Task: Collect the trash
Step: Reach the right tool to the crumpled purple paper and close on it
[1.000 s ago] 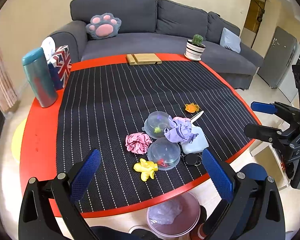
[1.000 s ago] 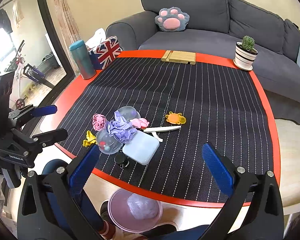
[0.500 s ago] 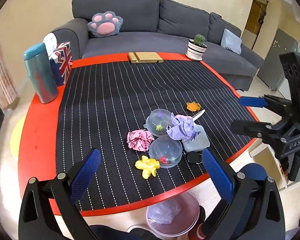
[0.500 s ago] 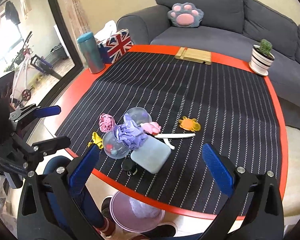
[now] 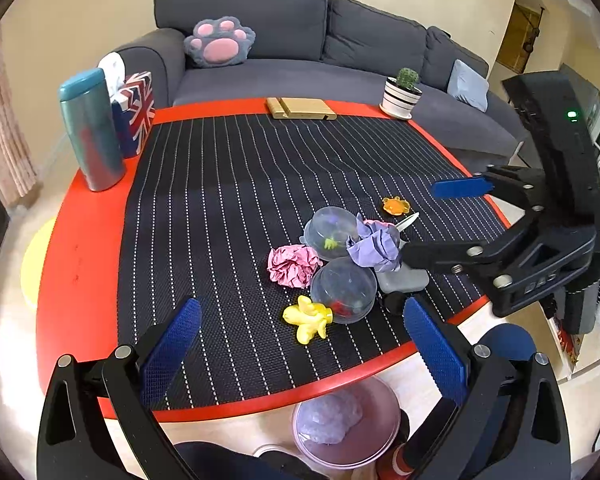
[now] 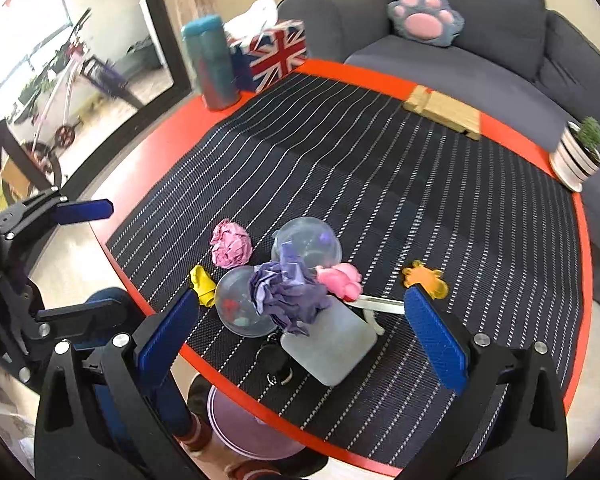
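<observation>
A crumpled purple paper ball [image 5: 374, 242] [image 6: 288, 294] and a crumpled pink paper ball [image 5: 293, 265] [image 6: 231, 243] lie on the striped mat near the table's front edge. A pink bin [image 5: 344, 420] [image 6: 240, 428] with purple paper in it stands on the floor under that edge. My left gripper [image 5: 300, 354] is open and empty, above the front edge. My right gripper [image 6: 300, 330] is open and empty, hovering close over the purple ball; it also shows from the side in the left wrist view [image 5: 432, 220].
Around the paper lie two clear domes [image 5: 342, 290], a yellow toy [image 5: 308, 318], a pink toy [image 6: 340, 276], an orange toy [image 6: 426, 278], a grey-blue case [image 6: 328, 346] and keys [image 6: 276, 364]. A teal tumbler [image 5: 90, 130], flag box [image 5: 134, 112], wooden block [image 5: 300, 108] and cactus pot [image 5: 402, 94] stand at the far edge.
My right gripper has swung in from the right toward the purple paper ball, still open. My left gripper has barely shifted. The objects have not moved.
</observation>
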